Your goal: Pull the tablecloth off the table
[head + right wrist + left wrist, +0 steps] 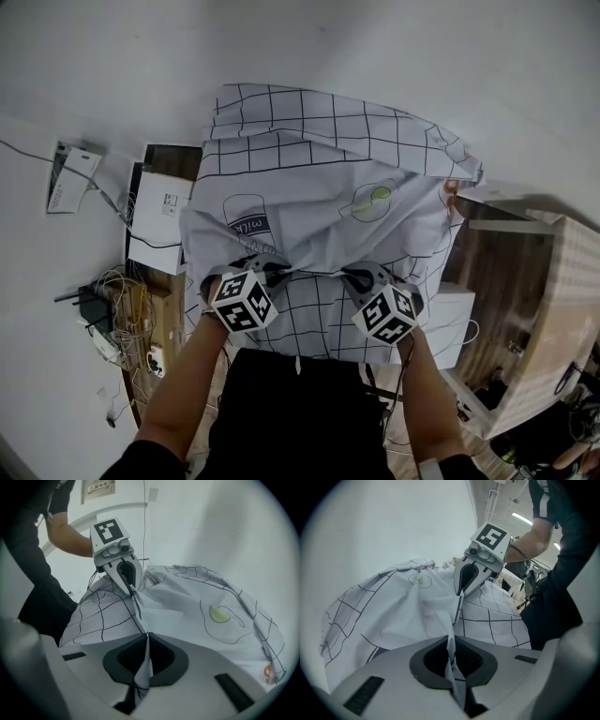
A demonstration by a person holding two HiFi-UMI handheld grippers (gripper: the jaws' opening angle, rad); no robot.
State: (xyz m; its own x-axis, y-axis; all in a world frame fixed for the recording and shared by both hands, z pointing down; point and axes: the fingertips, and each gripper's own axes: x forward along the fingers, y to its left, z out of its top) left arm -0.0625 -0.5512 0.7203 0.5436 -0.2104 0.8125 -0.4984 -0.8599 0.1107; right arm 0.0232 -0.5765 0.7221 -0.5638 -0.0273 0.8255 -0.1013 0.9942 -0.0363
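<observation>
A white tablecloth (319, 187) with a black grid and a green-and-black drawing hangs bunched in front of me and hides the table under it. My left gripper (275, 272) is shut on a fold of the cloth's near edge, and the cloth (451, 656) runs pinched between its pads. My right gripper (352, 275) is shut on the same edge a short way to the right, with a pleat of cloth (145, 656) caught between its pads. Each gripper shows in the other's view: the right gripper (461, 590) and the left gripper (131, 588), both with tips on the cloth.
A white box (159, 220) and a flat white device (70, 178) lie at the left, with a tangle of cables (122, 300) below them. A light wooden frame (553, 300) stands at the right, and a white box (455, 323) sits beside it. White walls surround the cloth.
</observation>
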